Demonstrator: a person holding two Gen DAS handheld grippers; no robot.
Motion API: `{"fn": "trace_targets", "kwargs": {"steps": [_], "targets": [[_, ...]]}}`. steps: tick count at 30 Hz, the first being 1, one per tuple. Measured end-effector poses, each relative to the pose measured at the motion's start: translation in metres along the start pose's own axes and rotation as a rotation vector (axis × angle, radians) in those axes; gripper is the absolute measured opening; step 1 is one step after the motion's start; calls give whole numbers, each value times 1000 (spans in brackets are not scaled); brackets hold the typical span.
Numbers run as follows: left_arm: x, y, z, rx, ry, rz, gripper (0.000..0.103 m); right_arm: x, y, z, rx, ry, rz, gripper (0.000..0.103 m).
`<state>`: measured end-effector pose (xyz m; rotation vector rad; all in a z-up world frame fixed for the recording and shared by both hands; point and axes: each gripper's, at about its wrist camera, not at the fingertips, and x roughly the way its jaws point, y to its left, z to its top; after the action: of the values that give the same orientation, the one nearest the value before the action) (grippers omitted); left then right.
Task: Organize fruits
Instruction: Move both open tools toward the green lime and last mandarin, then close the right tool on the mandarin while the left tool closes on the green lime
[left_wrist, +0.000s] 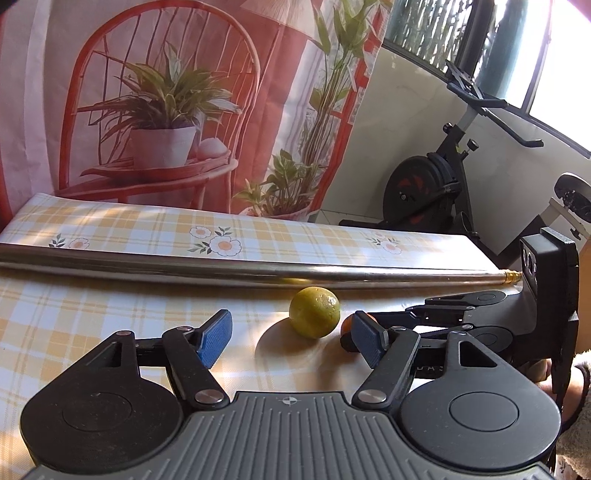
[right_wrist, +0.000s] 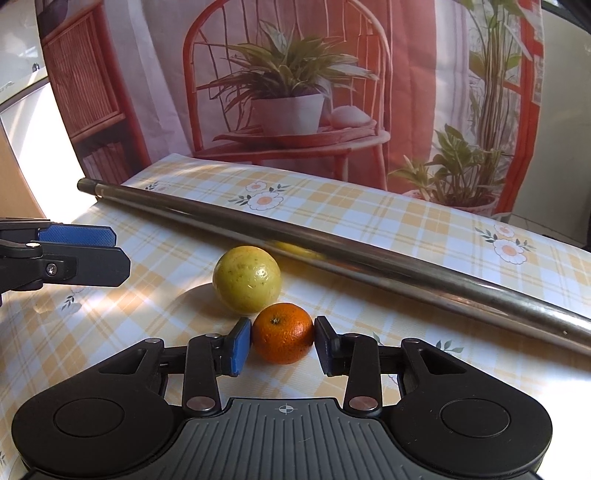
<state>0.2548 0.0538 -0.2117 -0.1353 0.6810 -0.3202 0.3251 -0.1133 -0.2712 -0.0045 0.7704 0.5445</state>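
Orange mandarin (right_wrist: 283, 333) sits pinched between my right claw's (right_wrist: 283, 345) pads; my left claw (left_wrist: 291, 338) gapes wide, empty, facing the yellow-green citrus (left_wrist: 314, 312) on the worktop (left_wrist: 74, 314).

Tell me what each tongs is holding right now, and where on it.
Right tongs: pads at the orange's left and right sides, around its widest part; firm contact cannot be told. Left tongs: open, holding nothing; the yellow-green fruit sits ahead.
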Motion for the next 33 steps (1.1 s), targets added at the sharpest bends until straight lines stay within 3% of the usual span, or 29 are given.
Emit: {"fn": "trace_targets", "kwargs": {"steps": [10, 18, 27, 30, 33], "targets": [[41, -12, 8, 16, 35, -39, 75, -33, -22, -23, 88, -43, -31, 34], [80, -23, 9, 43, 92, -27, 75, -64, -40, -41, 187, -100, -50, 34], [98, -25, 8, 31, 138, -10, 74, -80, -43, -51, 240, -130, -41, 34], [101, -26, 7, 39, 143, 0, 68, -81, -43, -53, 249, -132, -35, 34], [101, -26, 8, 44, 134, 31, 52, -82, -42, -54, 253, -128, -35, 34]]}}
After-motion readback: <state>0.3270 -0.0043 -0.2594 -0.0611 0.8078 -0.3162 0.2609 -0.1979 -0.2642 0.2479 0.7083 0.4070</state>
